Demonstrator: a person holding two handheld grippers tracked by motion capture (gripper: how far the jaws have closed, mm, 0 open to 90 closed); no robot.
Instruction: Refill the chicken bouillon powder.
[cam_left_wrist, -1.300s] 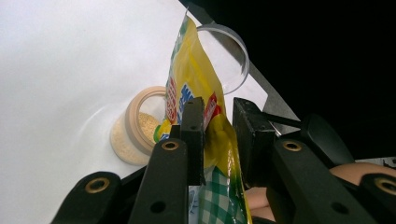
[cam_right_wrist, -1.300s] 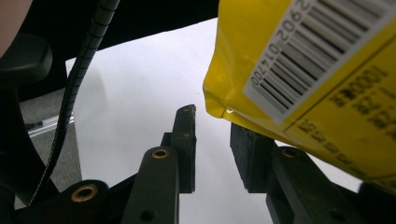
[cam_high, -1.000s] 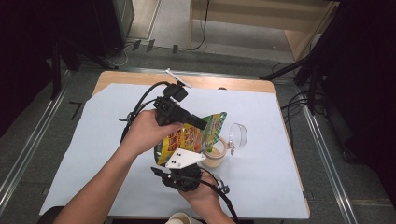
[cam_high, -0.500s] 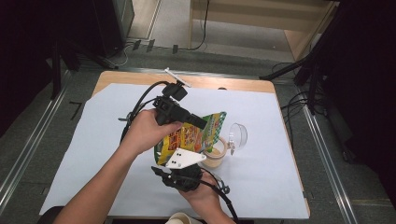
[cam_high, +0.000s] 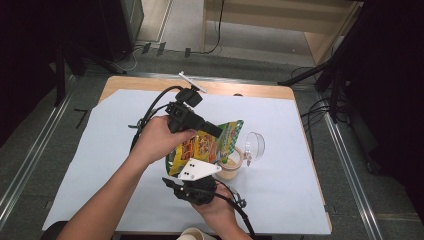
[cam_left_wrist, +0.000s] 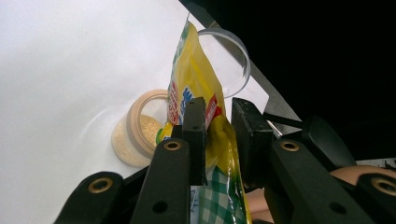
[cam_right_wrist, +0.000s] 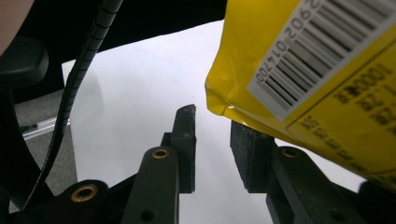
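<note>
At the centre of the high view, the left gripper (cam_high: 212, 131) held the yellow pouch (cam_high: 207, 147) tilted over the open jar (cam_high: 231, 162), its jaws having just closed further on the pouch's edge. The right gripper (cam_right_wrist: 212, 140), below the pouch, stood narrowly open and empty.

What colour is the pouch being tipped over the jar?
Mostly yellow, with a green-and-white check panel; the pouch shows best in the left gripper view.

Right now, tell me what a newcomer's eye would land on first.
The bright yellow pouch at the middle of the white-covered table, tipped over a small jar of pale grains. The left gripper has the pouch between its fingers. A clear lid stands just right of the jar.
</note>
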